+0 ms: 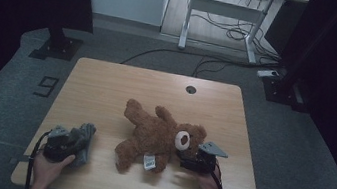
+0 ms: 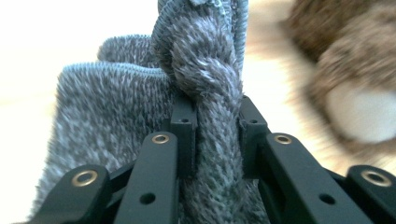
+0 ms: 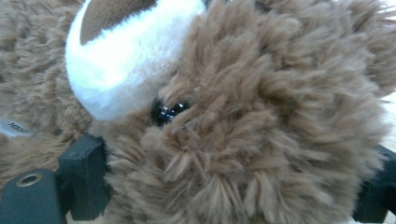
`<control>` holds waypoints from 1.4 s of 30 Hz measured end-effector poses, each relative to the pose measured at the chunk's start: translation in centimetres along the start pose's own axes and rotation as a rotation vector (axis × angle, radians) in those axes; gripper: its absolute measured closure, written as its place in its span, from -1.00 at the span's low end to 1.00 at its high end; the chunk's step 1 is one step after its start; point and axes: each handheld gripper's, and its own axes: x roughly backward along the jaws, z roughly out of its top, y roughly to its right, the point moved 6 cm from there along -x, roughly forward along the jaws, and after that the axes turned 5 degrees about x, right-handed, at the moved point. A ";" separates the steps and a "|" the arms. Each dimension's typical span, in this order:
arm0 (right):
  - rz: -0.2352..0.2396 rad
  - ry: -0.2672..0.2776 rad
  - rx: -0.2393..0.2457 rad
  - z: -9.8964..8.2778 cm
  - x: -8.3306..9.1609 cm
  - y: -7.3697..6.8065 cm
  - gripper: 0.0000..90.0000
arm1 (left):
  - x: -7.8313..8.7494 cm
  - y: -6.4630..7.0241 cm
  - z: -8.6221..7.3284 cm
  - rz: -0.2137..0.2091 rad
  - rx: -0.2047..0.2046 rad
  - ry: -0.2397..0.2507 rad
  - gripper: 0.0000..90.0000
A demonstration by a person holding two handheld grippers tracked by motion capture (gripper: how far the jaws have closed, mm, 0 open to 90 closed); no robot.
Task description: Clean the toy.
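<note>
A brown plush teddy bear [image 1: 160,138] is lying on its back in the middle of the pale wooden surface [image 1: 107,85], limbs sprawling toward the upper left of the high view and its head pointing to the right. Its fur is long and shaggy, its muzzle is a smooth white patch, and a small white tag is sitting at its lower body.

The right hand-held gripper [image 1: 186,157] is sitting at the bear's head in the lower right. In the right gripper view the black jaws are standing wide at either side of the fluffy head [image 3: 261,121], one glossy black eye showing; whether the pads are pressing the fur is hard to tell, as fur is hiding them.

At the lower left, the left hand-held gripper [image 1: 70,143] is clamping a grey knitted cloth [image 1: 81,137]. The left gripper view is showing its fuzzy, speckled yarn bunched into a thick roll [image 2: 210,116] between the jaws, with the bear blurred at the right edge.
</note>
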 end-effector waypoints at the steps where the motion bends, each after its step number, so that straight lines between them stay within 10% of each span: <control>1: 0.001 0.000 0.000 0.0 0.0 0.0 -0.79 | -0.1 -0.2 -0.2 0.003 0.005 -0.009 0.59; 11: 0.008 0.003 -0.009 0.1 0.2 0.0 -0.81 | -1.2 -0.2 -0.2 0.045 -0.022 -0.046 -0.02; 17: 0.012 0.032 -0.017 0.5 0.9 0.2 -0.83 | 0.2 0.2 1.1 0.040 -0.033 0.020 -0.45; 26: 0.014 0.102 -0.033 1.4 2.6 0.7 -0.82 | 1.9 3.0 3.0 -0.026 -0.105 0.101 -0.50; 42: 0.051 0.123 -0.012 -0.1 6.6 0.0 -0.74 | -0.8 8.2 1.7 -0.111 -0.161 0.072 -0.47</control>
